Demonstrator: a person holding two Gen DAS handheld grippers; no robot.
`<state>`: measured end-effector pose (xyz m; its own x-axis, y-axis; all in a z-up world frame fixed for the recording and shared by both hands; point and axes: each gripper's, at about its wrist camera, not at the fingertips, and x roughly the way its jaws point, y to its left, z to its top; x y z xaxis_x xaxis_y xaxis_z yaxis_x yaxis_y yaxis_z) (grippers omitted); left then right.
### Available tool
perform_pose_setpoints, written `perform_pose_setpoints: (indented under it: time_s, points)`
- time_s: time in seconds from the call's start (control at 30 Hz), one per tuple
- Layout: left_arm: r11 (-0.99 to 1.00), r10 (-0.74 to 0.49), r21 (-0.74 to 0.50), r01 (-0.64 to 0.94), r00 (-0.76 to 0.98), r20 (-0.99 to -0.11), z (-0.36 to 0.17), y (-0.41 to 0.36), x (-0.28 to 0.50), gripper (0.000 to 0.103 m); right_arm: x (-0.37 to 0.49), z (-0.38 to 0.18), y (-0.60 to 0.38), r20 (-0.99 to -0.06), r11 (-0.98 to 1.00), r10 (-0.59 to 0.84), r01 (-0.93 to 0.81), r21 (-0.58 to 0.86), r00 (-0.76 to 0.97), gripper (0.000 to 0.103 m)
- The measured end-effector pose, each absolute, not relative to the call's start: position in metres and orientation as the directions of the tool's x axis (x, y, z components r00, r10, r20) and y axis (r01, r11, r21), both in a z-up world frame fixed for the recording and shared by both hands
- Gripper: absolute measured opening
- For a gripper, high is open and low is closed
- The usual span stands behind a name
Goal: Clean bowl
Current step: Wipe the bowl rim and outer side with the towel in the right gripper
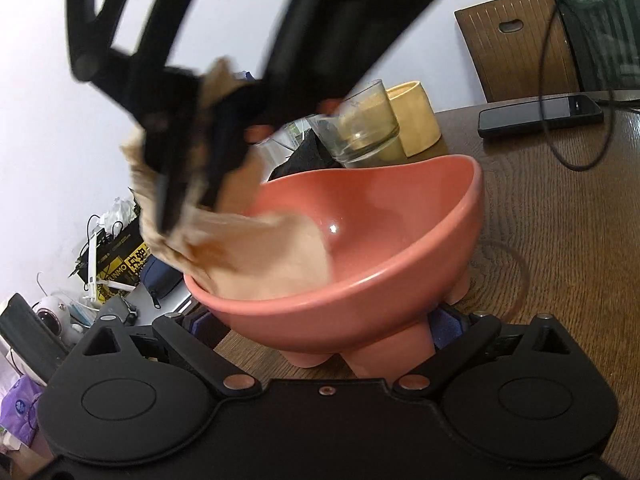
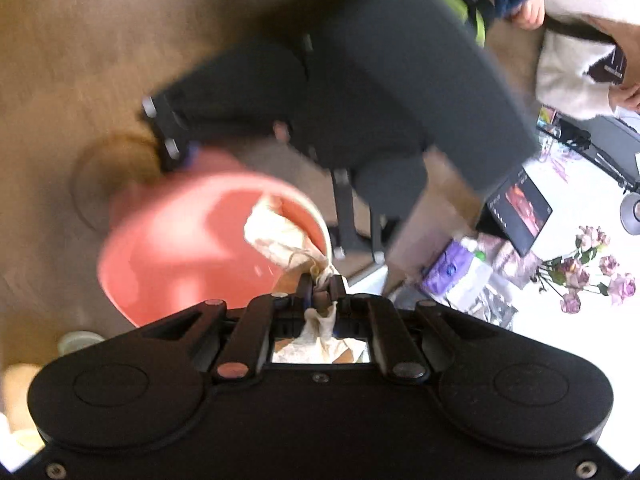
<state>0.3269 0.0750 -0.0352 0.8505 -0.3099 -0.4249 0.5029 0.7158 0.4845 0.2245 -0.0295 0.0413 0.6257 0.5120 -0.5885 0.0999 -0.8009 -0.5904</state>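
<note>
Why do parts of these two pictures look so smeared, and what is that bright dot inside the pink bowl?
Left wrist view: the right gripper and its cloth are smeared by motion; the bowl is sharp, and the dot is a light's reflection on the glaze. Right wrist view: almost everything is blurred, bowl and table included. Both views bend straight edges, being fisheye.

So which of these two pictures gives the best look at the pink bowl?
The left wrist view: the bowl fills the centre, sharp, showing rim, inside and feet, with the cloth in it. In the right wrist view it is blurred and partly cut off by the gripper's body.
</note>
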Motion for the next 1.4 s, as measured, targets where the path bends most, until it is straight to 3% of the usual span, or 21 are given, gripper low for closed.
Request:
perform_pose_setpoints:
  time_s: [0.43, 0.83, 1.07, 1.4]
  points:
    - [0.709, -0.307, 0.499, 0.498, 0.856, -0.417, -0.033, 0.077, 0.326, 0.097, 0.274, 0.029, -0.058, -0.561, -0.832, 0.373, -0.002, -0.555, 0.739, 0.009]
    - [0.713, -0.314, 0.486, 0.506, 0.849, -0.425, -0.031, 0.08, 0.33, 0.097, 0.211, 0.0, -0.13, -0.675, -0.885, 0.285, -0.085, -0.459, 0.681, 0.009]
    - [0.719, -0.315, 0.471, 0.51, 0.844, -0.434, -0.03, 0.082, 0.333, 0.097, 0.156, 0.006, -0.125, -0.715, -0.868, 0.386, -0.033, -0.496, 0.583, 0.009]
    - [0.716, -0.317, 0.474, 0.513, 0.844, -0.433, -0.032, 0.082, 0.331, 0.097, 0.154, 0.025, -0.084, -0.613, -0.774, 0.588, 0.146, -0.616, 0.528, 0.009]
